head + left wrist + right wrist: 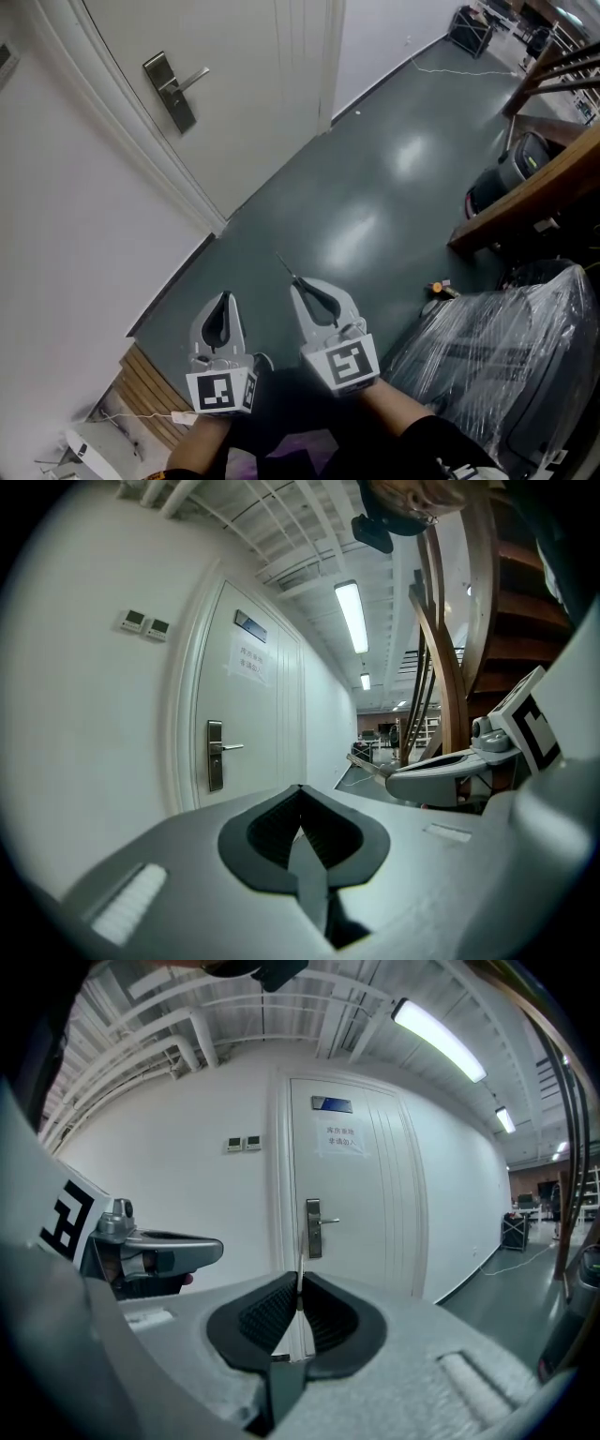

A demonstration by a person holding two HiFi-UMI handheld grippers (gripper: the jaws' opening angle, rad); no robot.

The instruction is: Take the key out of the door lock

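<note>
Grey floor (375, 187). Head view: lock (172, 92) upper left, well apart from both tools. Right gripper (296, 281) lower centre, thin sliver, probably key (284, 263), jutting from tip, length aimed up-left at door (253, 84). Left gripper view: left gripper (300, 791) closed, empty. Right gripper view: jaws pinching sliver edge-on, lock dead ahead.

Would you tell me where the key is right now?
The key is pinched between the fingers of the right gripper, poking out ahead of it at lower centre of the head view, well clear of the door's lock plate at upper left.
</note>
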